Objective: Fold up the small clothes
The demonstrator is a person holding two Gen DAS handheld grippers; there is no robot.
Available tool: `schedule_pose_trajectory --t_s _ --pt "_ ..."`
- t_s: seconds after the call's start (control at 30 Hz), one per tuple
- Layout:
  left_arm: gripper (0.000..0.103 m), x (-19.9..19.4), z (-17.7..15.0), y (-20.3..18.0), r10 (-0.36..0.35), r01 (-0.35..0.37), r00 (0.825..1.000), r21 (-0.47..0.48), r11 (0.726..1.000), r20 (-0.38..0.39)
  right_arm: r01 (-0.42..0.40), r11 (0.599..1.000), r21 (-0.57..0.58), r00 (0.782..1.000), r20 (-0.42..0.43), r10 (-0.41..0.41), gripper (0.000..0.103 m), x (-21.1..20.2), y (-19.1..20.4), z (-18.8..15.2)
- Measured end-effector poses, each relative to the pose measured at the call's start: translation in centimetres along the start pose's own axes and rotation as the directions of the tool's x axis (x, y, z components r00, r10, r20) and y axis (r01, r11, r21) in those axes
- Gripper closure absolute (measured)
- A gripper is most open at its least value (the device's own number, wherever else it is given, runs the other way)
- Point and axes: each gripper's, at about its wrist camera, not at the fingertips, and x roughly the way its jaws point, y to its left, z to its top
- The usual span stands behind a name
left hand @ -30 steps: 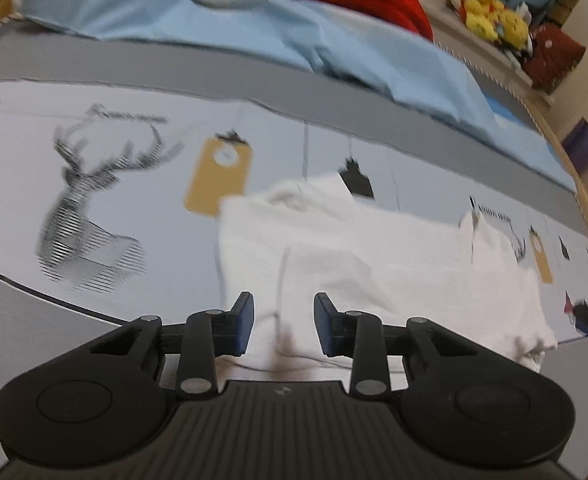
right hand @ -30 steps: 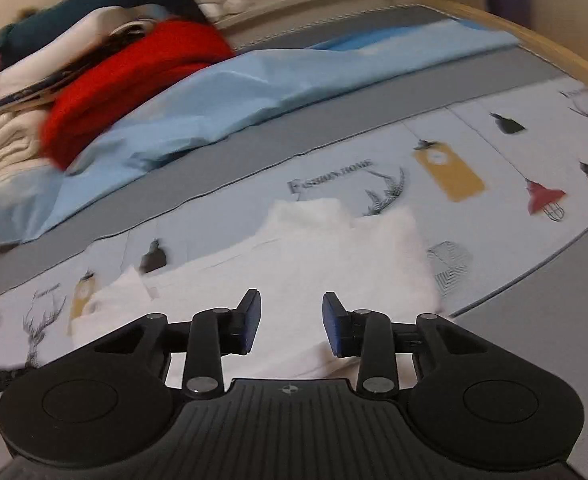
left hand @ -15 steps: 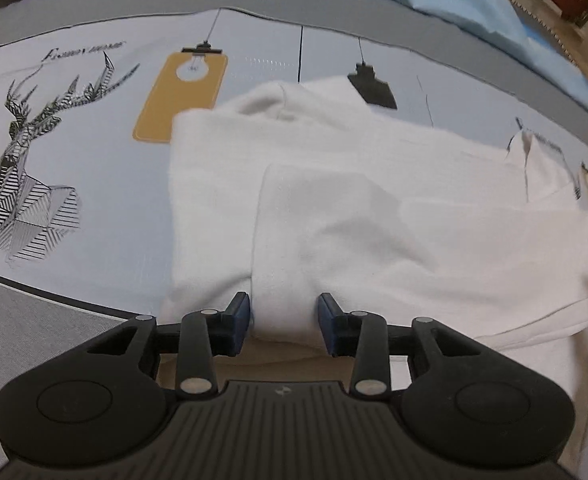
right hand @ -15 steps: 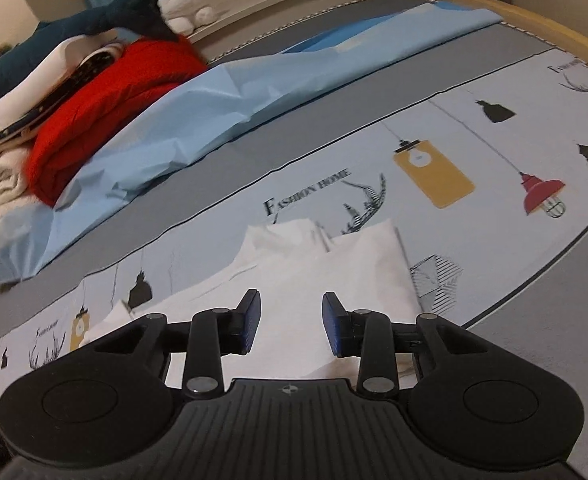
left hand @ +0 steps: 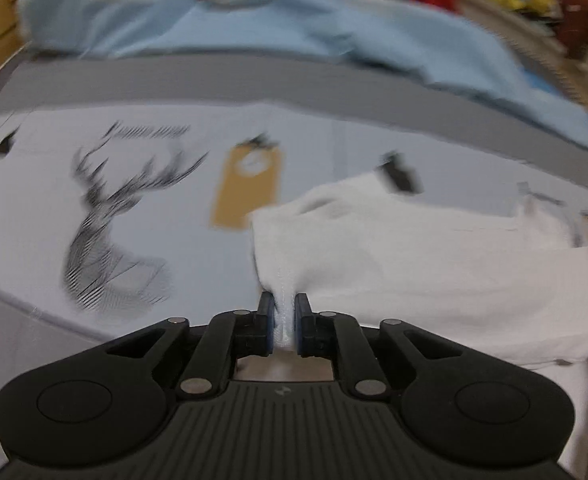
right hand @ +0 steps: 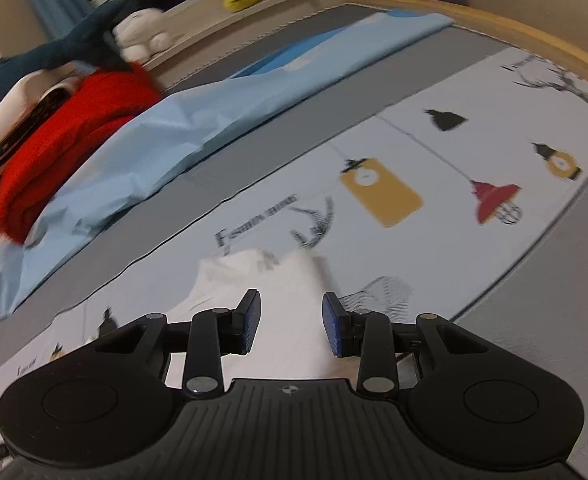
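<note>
Two grippers at one white garment (left hand: pixel 434 264), fold partly made.

Nearest, the left gripper (left hand: pixel 284 322) is closing, its pads pinching a bunched edge of the garment, which spreads away to the right over the printed sheet (left hand: pixel 141 200). The right gripper (right hand: pixel 291 326) stands open, cloth lying under and between its fingers (right hand: pixel 336 330) but not clamped. One layer appears already doubled over; the remaining folds are judged outstanding. Farther back lies a blue cloth (right hand: pixel 197 120).

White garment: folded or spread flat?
Partly folded: the white garment shows overlapping layers on the printed sheet; the closing left tool pinches its bunched edge.
</note>
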Motion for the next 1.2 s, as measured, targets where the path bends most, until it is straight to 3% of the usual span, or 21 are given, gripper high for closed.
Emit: schedule_pose_trajectory --t_s 0.07,0.2,0.4,0.5,0.57,0.67,0.73,0.8,0.87,0.93,1.1,1.13,1.17,1.2 --pt "0.087 0.4 0.0 0.9 0.000 -0.001 0.999 -0.028 1.000 -0.042 0.030 0.999 0.018 0.999 -0.014 -0.030 0.066 0.5 -0.7 0.1" --pt "0.081 -0.6 0.6 0.6 -0.018 0.018 1.000 -0.012 1.000 0.002 0.048 0.999 0.018 0.994 -0.096 -0.046 0.064 2.6 -1.2 -0.7" --pt "0.081 -0.1 0.4 -0.4 -0.029 0.030 0.999 0.007 1.000 -0.018 0.078 0.997 -0.027 0.972 -0.221 -0.082 0.059 6.0 -1.2 -3.1" --pt "0.081 -0.3 0.2 -0.6 -0.048 0.048 0.999 0.013 0.999 -0.014 0.140 0.987 -0.085 0.949 -0.273 -0.158 0.061 7.2 -1.9 -4.2" --pt "0.081 -0.3 0.1 -0.5 -0.056 0.056 0.998 0.019 0.998 -0.013 0.184 0.982 -0.036 0.932 -0.311 -0.186 0.061 7.5 -3.7 -4.8" --pt "0.081 -0.3 0.2 -0.3 -0.063 0.063 0.998 0.017 0.998 -0.012 0.262 0.964 0.037 0.924 -0.299 -0.239 0.061 6.7 -5.1 -4.6" --pt "0.081 -0.3 0.3 -0.2 -0.064 0.065 0.998 0.012 0.998 -0.014 0.272 0.959 0.081 0.940 -0.236 -0.246 0.063 5.5 -5.0 -3.9" --pt "0.081 -0.4 0.3 -0.2 -0.070 0.070 0.997 0.014 0.997 -0.013 0.207 0.971 0.119 0.971 -0.146 -0.189 0.063 4.8 -4.5 -3.0" --pt "0.081 -0.4 0.3 -0.3 -0.072 0.072 0.997 0.017 0.997 -0.013 0.097 0.993 0.074 0.990 -0.107 -0.089 0.062 5.5 -3.4 -2.1" --pt "0.081 -0.4 0.3 -0.4 -0.072 0.072 0.997 0.021 0.997 -0.015 0.013 1.000 0.027 0.994 -0.106 -0.010 0.059 7.2 -2.5 -1.6" --pt "0.081 -0.2 0.0 -0.7 -0.065 0.066 0.998 0.049 0.997 -0.022 0.010 0.999 0.031 0.987 -0.161 -0.005 0.057 12.0 -2.9 -1.3" --pt "0.081 -0.1 0.0 -0.7 -0.062 0.064 0.998 0.052 0.997 -0.024 -0.016 0.999 0.040 0.982 -0.186 0.023 0.060 12.8 -2.9 -1.3" --pt "0.081 -0.1 0.0 -0.7 -0.061 0.062 0.998 0.052 0.997 -0.025 -0.042 0.999 0.034 0.979 -0.198 0.048 0.084 13.3 -2.7 -1.3" --pt "0.081 0.0 0.0 -0.6 -0.061 0.063 0.998 0.049 0.997 -0.026 -0.060 0.998 0.003 0.979 -0.195 0.059 0.091 13.4 -2.5 -1.3"
